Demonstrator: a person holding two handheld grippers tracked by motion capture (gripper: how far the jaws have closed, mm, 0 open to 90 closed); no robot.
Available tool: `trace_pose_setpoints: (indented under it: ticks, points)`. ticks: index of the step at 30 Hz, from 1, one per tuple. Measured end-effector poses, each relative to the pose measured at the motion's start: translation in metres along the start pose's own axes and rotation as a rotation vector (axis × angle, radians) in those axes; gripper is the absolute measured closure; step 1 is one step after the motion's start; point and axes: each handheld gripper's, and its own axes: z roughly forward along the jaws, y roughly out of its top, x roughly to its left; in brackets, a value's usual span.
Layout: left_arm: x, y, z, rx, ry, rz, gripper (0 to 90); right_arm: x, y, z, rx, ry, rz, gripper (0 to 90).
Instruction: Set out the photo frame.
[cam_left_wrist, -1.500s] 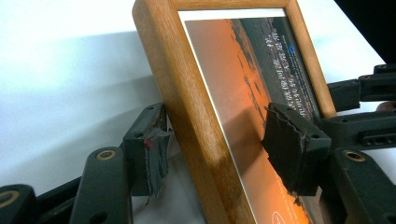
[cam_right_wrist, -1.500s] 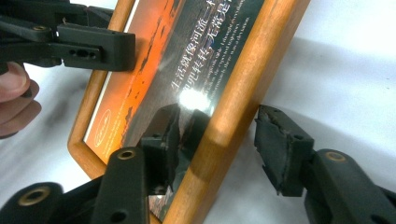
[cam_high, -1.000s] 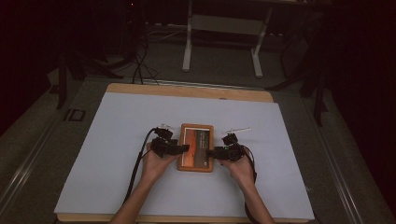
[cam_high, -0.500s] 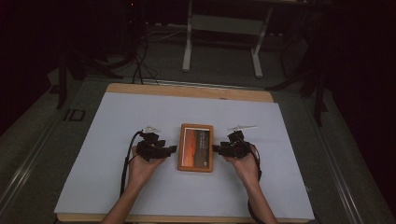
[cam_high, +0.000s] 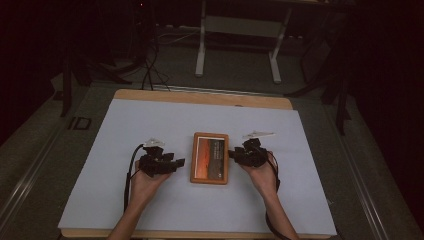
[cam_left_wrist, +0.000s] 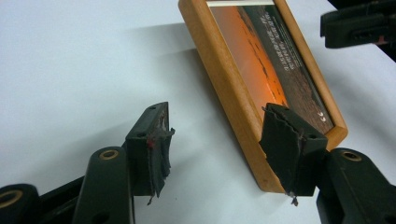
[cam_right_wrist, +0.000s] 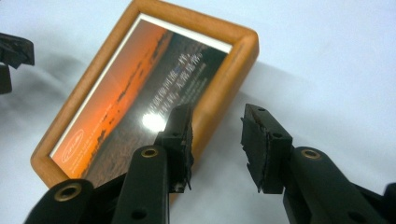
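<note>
Picture frame (cam_high: 210, 158) lies flat mid-frame on the worktop (cam_high: 125, 125), long axis vertical; right tool (cam_high: 234, 155) nearer, left tool (cam_high: 180, 162) clear; both apart, just closing on nothing.

Orange-brown wooden picture frame (cam_left_wrist: 243, 93): far end cut off by top edge in left gripper view. Small printed text on sunset photo (cam_right_wrist: 180, 74) blurred, unreadable.
</note>
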Motion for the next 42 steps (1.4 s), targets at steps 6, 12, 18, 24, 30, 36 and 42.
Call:
trace_pose_setpoints:
  ticks: [6,12,18,24,30,36,42]
  points:
    - [-0.004,-0.001,0.002,0.011,-0.025,0.021,42.8,0.011,0.008,0.001,-0.037,-0.037,-0.058,63.2]
    - [-0.005,-0.003,0.003,0.013,-0.043,0.011,43.0,0.014,0.021,0.006,-0.045,-0.044,-0.106,82.5]
    - [-0.004,-0.004,0.004,0.009,-0.059,0.004,42.9,0.011,0.033,0.023,-0.034,-0.043,-0.142,89.8]
    - [-0.005,-0.004,0.006,0.009,-0.080,-0.010,42.8,0.010,0.037,0.036,-0.041,-0.050,-0.142,89.8]
    - [-0.005,-0.004,0.004,-0.002,-0.072,-0.012,43.0,0.007,0.036,0.042,-0.046,-0.063,-0.128,89.8]
    - [-0.007,-0.004,0.004,-0.021,-0.095,-0.001,42.4,0.007,0.035,0.044,-0.053,-0.057,-0.134,89.8]
    - [-0.010,-0.005,0.006,-0.008,-0.080,0.037,43.7,-0.002,0.031,0.044,-0.055,-0.055,-0.098,89.9]
